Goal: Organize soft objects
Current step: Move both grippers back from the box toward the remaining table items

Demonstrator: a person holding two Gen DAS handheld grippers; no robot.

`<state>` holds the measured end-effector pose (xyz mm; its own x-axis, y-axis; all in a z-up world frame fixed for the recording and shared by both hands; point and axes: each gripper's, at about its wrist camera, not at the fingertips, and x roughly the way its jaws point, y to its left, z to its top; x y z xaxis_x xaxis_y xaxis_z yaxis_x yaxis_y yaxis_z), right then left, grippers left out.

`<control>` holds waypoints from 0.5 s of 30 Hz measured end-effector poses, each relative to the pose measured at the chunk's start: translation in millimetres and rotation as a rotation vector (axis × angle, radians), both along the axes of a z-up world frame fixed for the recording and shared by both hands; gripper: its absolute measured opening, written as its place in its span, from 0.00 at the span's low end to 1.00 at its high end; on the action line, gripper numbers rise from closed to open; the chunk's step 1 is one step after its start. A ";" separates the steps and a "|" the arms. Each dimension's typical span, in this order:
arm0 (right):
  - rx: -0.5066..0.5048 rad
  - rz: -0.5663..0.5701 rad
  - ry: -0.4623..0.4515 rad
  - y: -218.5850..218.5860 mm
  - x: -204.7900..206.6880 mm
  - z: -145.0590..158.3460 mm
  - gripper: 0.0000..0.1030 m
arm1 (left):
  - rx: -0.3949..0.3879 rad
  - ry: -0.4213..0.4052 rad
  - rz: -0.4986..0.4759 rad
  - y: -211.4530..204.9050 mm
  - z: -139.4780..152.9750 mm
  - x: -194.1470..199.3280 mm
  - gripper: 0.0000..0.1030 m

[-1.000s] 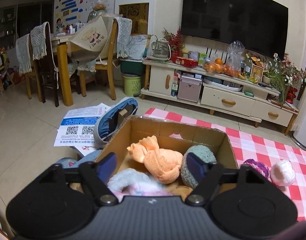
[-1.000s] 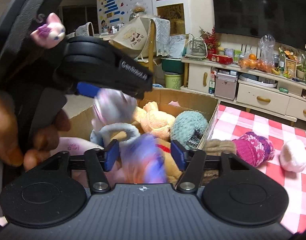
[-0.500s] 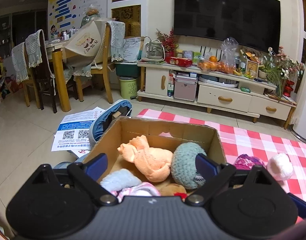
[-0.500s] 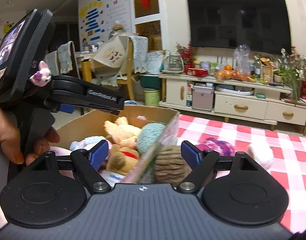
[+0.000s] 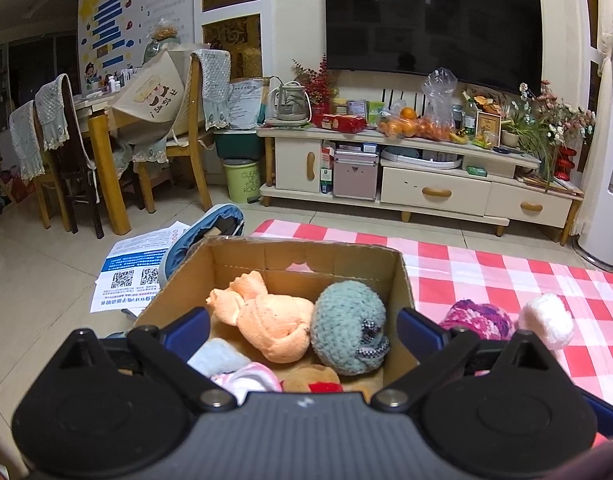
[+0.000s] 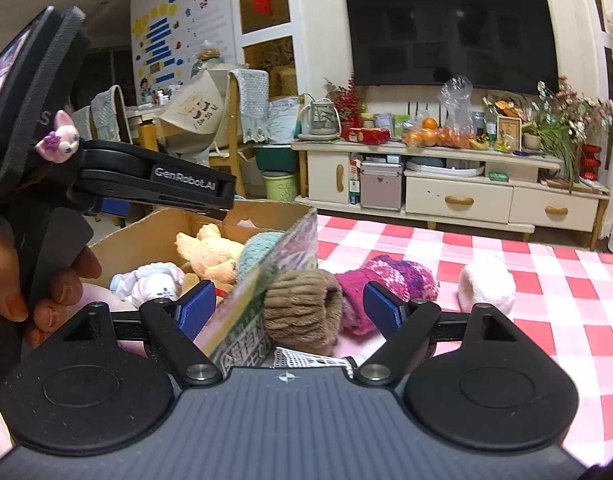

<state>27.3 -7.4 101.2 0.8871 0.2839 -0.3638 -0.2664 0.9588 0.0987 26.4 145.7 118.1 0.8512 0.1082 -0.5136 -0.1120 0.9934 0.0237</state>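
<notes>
My left gripper (image 5: 302, 328) hovers over a cardboard box (image 5: 306, 248), its jaws opening with nothing gripped. In the box lie an orange plush (image 5: 266, 320), a teal knitted ball (image 5: 346, 336), a pale blue piece (image 5: 218, 356) and a pink-white toy (image 5: 250, 380). My right gripper (image 6: 289, 306) is open at the box's right wall (image 6: 294, 240). A brown ribbed knit (image 6: 302, 304) lies between its fingers, untouched. Beyond it on the red checked cloth (image 6: 546, 280) sit a magenta knit hat (image 6: 386, 276) and a white fluffy ball (image 6: 486, 280).
A hand (image 6: 46, 280) holds the left gripper's handle at the left of the right wrist view. Papers (image 5: 134, 276) and a blue slipper (image 5: 202, 232) lie on the tiled floor left of the box. A TV cabinet (image 5: 426, 192), a green bin (image 5: 242, 180) and dining chairs (image 5: 66, 152) stand behind.
Both grippers' jaws have spread wider. The blurred purple toy between the right jaws is gone. The right gripper has shifted right, from over the box to its right wall.
</notes>
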 end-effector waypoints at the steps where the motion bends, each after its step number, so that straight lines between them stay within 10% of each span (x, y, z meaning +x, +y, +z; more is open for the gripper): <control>1: 0.007 -0.003 0.004 0.4 1.2 -0.3 0.98 | 0.001 -0.001 -0.001 -0.4 -0.1 -0.3 0.97; 15: 0.054 0.015 0.059 1.5 19.3 -27.6 0.99 | 0.008 0.006 0.003 -8.0 0.3 1.6 0.97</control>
